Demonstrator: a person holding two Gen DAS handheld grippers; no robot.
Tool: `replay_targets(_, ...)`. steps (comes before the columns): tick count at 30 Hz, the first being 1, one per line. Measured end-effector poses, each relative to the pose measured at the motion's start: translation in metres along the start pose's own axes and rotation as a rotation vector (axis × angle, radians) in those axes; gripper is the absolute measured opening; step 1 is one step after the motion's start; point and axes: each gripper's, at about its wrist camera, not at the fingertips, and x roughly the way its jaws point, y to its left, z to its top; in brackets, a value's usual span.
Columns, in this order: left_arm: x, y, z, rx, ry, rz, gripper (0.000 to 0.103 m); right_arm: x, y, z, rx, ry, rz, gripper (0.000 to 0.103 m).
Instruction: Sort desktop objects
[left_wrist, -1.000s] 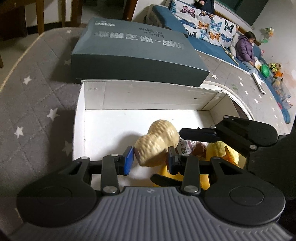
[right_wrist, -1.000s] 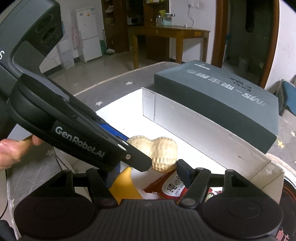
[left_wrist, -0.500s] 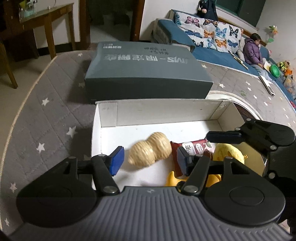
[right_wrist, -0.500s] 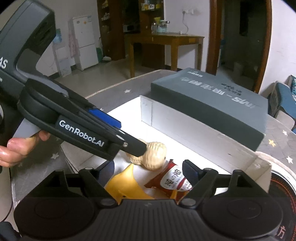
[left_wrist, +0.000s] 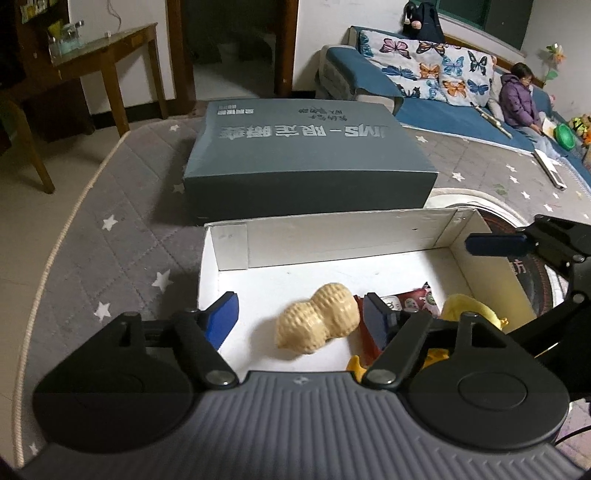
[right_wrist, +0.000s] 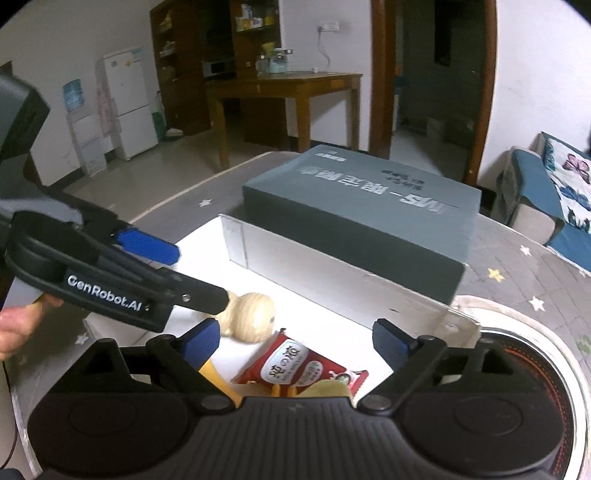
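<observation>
A tan peanut-shaped toy (left_wrist: 319, 321) (right_wrist: 251, 315) lies on the floor of the white open box (left_wrist: 332, 236) (right_wrist: 295, 266). My left gripper (left_wrist: 298, 310) (right_wrist: 197, 275) hovers above it. Its jaws are opening and the blue pads (left_wrist: 223, 319) stand clear of the peanut on both sides. My right gripper (right_wrist: 297, 338) hangs over a red snack packet (right_wrist: 295, 365) (left_wrist: 410, 301) with its jaws opening too and nothing pressed between them. One of its blue pads (left_wrist: 495, 245) shows in the left wrist view. A yellow toy (left_wrist: 469, 306) (right_wrist: 218, 373) lies partly hidden in the box's near corner.
A dark grey lidded box (left_wrist: 306, 155) (right_wrist: 369, 206) lies right behind the white box on the grey star-patterned cloth (left_wrist: 92, 240). A round black-topped appliance (right_wrist: 524, 369) sits to the right. A hand (right_wrist: 14, 328) holds the left tool. A person (left_wrist: 521, 99) sits on the far sofa.
The left gripper let go of the peanut, which dropped to the box floor. Both grippers' jaws have spread wider and both tools have drawn back from the box.
</observation>
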Motion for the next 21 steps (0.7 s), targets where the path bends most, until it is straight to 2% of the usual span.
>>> replay_targets(13,-0.021,-0.02,-0.009,0.034,-0.056,0.07,0.086,-0.019,-0.006,-0.009,0.066,0.001,-0.092,0.099)
replay_targets(21,-0.032,-0.028,-0.015,0.042,-0.074,0.11,0.088,-0.034,-0.004,-0.016,0.07,-0.002,-0.12,0.1)
